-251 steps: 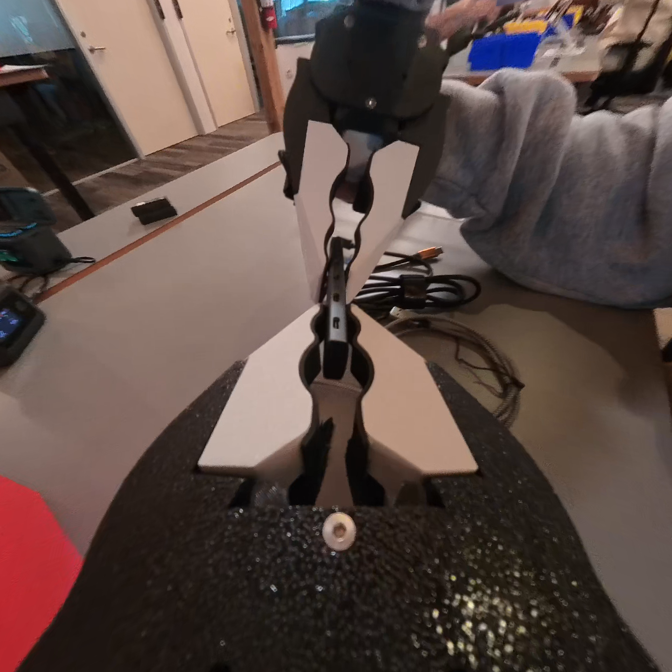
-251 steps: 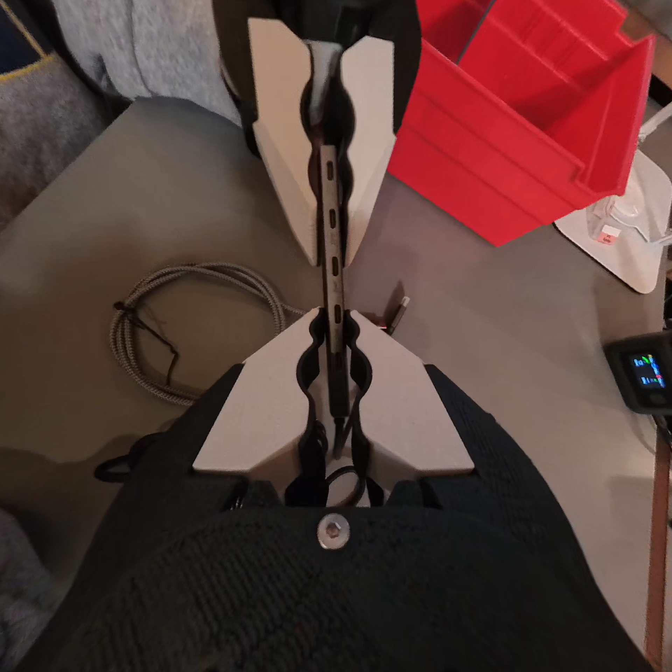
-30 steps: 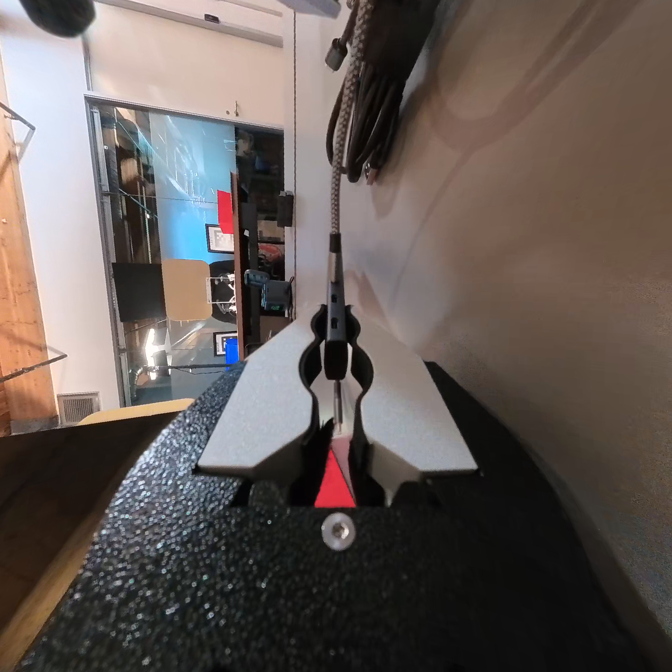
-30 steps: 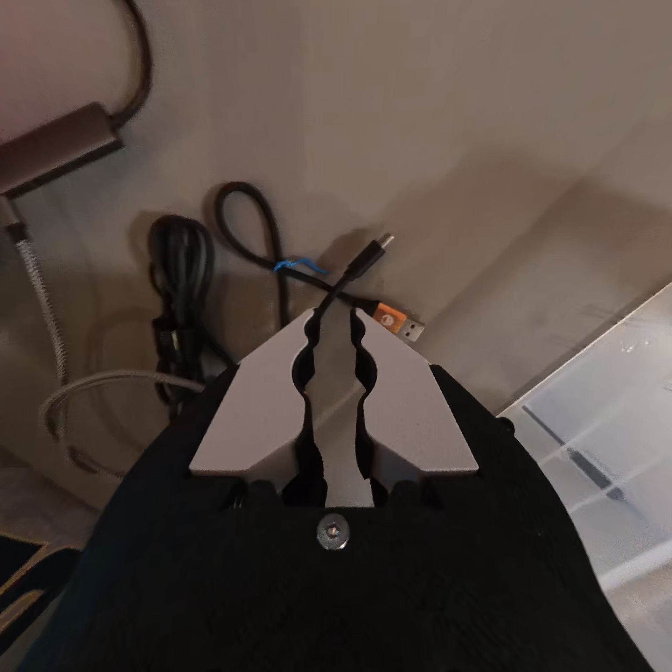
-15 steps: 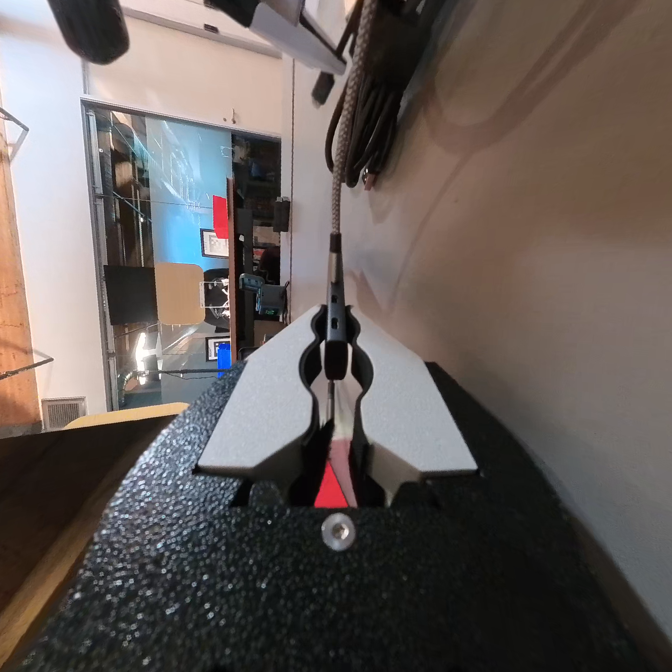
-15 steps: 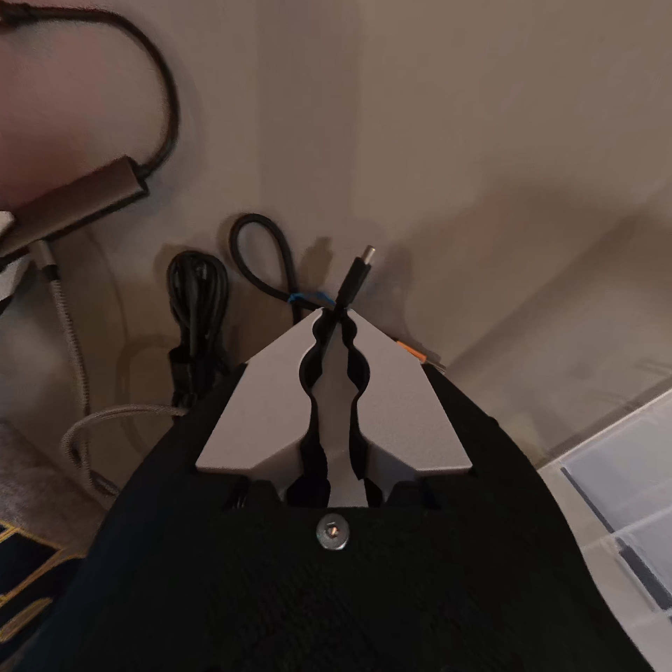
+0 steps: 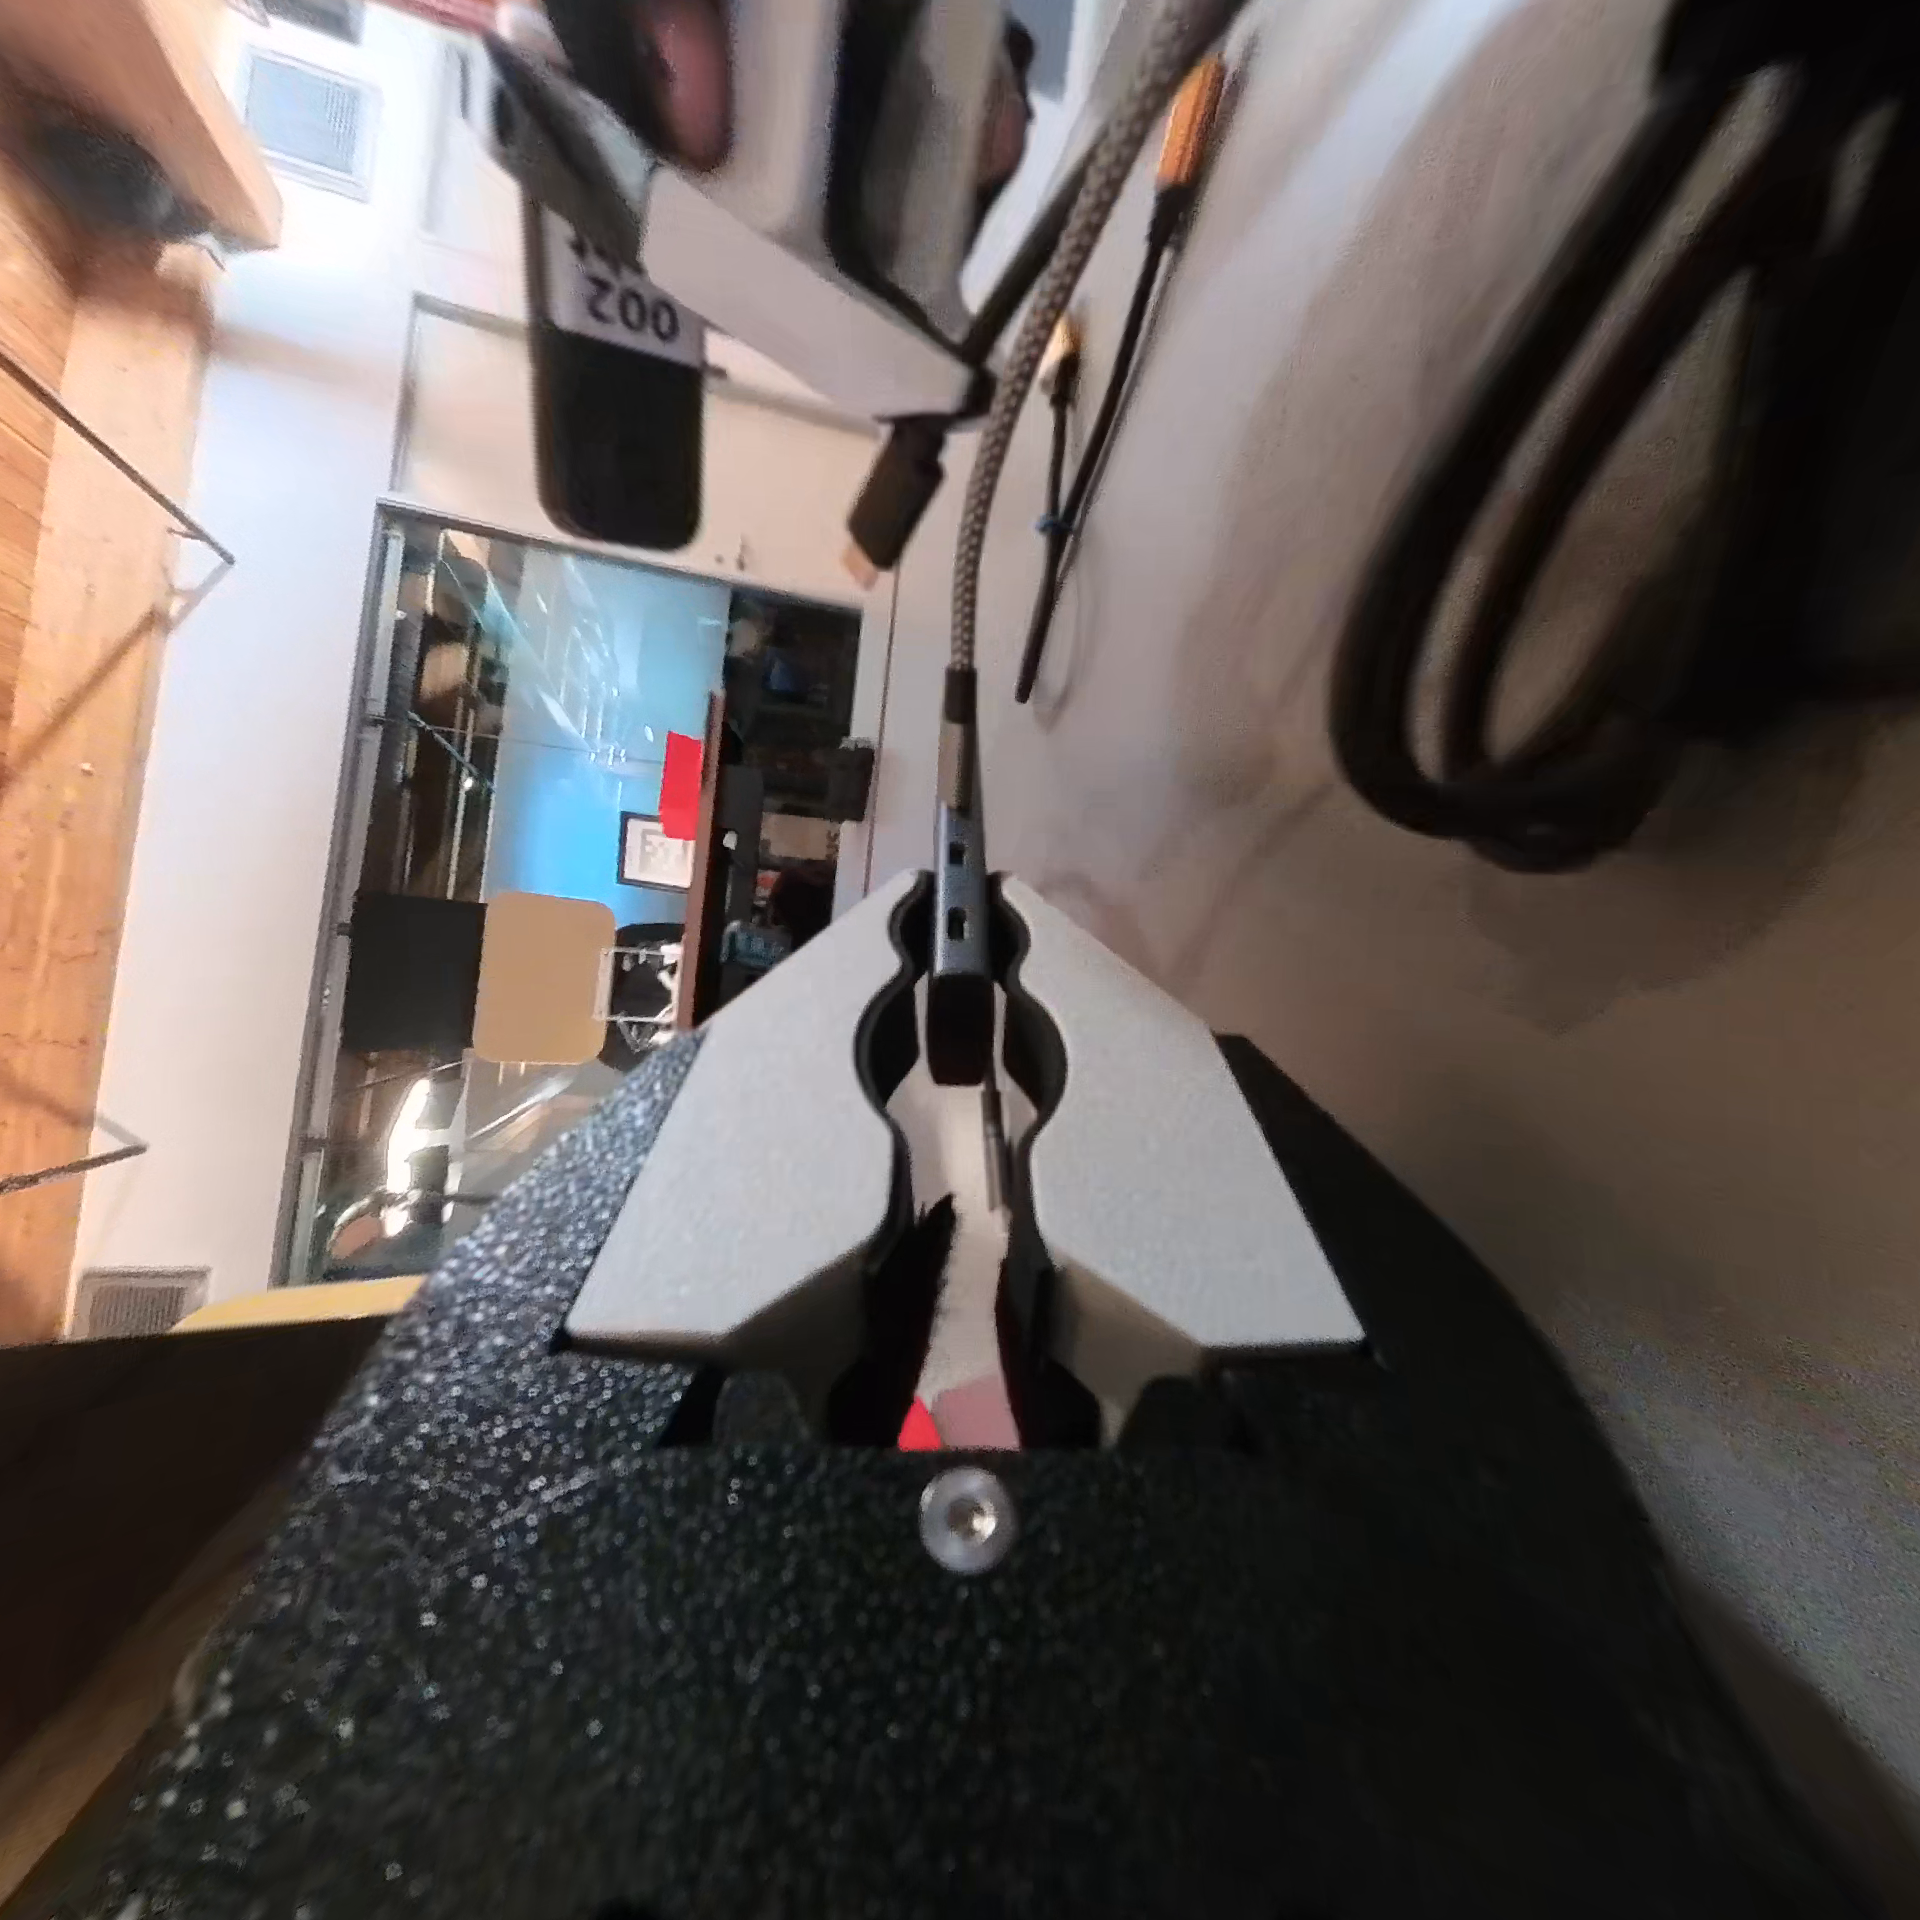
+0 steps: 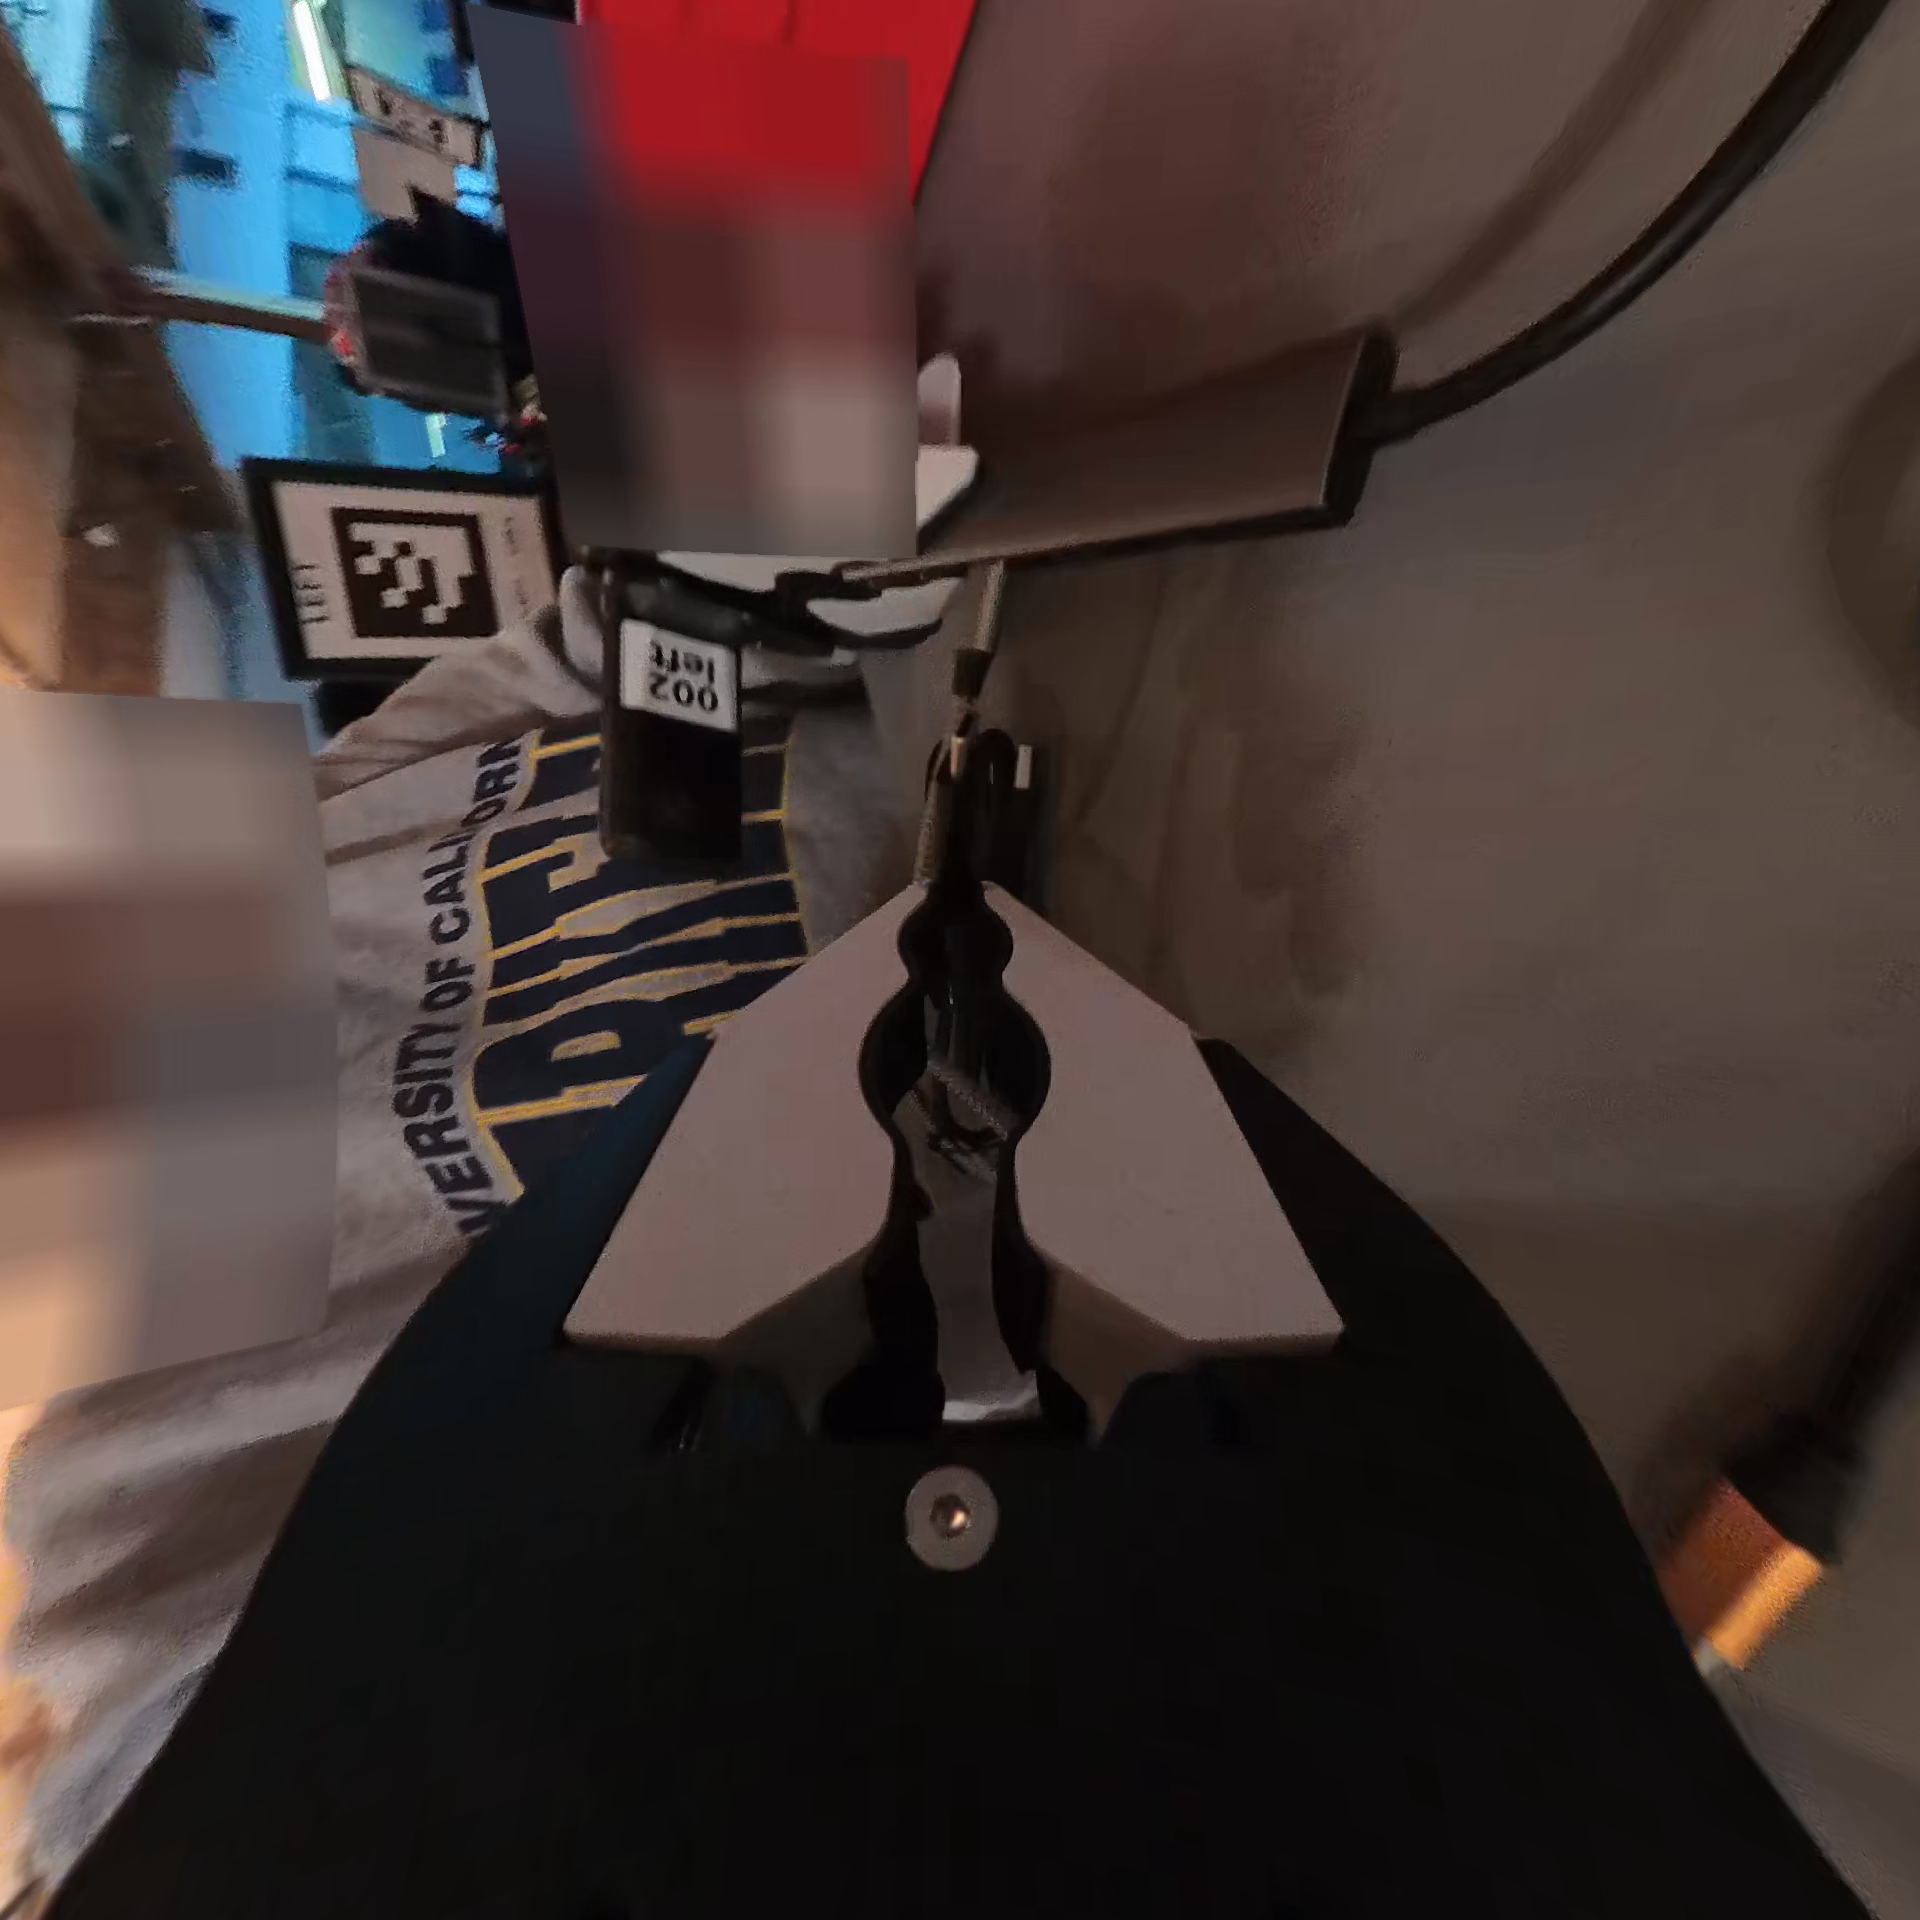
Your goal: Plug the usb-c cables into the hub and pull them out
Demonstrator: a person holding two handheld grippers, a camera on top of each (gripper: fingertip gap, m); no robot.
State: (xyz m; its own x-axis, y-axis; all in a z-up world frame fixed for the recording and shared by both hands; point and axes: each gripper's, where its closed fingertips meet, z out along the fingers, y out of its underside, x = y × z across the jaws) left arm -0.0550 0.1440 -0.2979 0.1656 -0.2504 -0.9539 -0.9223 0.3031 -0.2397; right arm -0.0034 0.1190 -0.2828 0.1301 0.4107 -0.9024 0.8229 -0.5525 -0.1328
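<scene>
Right now your left gripper [image 7: 961, 914] clamps the grey hub [image 7: 958, 894] edge-on, a braided cable [image 7: 987, 488] plugged into its far end, while your right gripper [image 8: 951, 914], pinching the black cable [image 8: 961, 831], holds its plug [image 7: 891, 497] just beside the hub's port edge.

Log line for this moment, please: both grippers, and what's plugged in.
left gripper: shut on hub | braided cable: plugged into hub | right gripper: shut on black cable, plug toward hub, not yet in | table: spare cables
</scene>
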